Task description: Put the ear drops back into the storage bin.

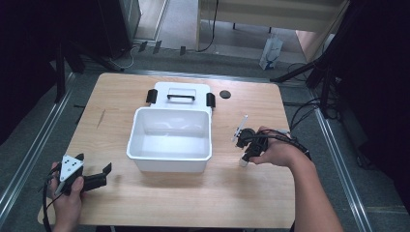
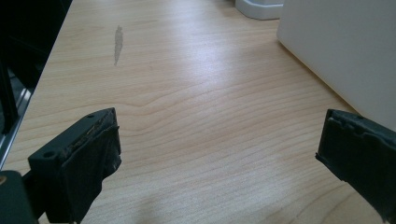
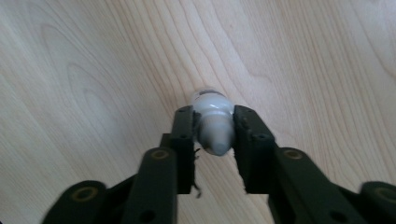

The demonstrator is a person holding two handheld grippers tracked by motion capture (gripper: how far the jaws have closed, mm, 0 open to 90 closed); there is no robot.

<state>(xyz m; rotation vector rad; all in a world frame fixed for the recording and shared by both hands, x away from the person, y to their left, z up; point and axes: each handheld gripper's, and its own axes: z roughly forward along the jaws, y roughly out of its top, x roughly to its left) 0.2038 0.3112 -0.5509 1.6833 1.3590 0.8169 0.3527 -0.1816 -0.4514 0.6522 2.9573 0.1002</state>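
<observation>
Grey floor and dark stands surround a pale wooden table (image 1: 227, 193) seen from the high view; near the middle of it stands an open white box (image 1: 170, 140), empty inside, and its lid (image 1: 181, 94), with a black handle and black clips at each end, lies just behind it, touching the box's far edge; a small black round disc (image 1: 225, 94) lies on the wood beside the lid's right end; a thin grey streak (image 2: 118, 43) marks the wood toward the left side. At the near left corner the left hand (image 1: 67, 200) holds the left gripper (image 1: 94, 176), its jaws spread wide apart with nothing between them; in the left gripper view bare wood shows between the two black jaws, and the white wall of the box rises just beyond the right-hand jaw, apart from it. To the right of the box the right hand (image 1: 275, 152) holds the right gripper (image 3: 214, 133), pointed down at the table; its jaws are closed on a small white bulb-shaped object (image 3: 212, 122), rounded at the far end and greyer at the near end; whether that object touches the wood I cannot tell; in the high view its white end (image 1: 243, 162) shows just below the hand, well apart from the box.
</observation>
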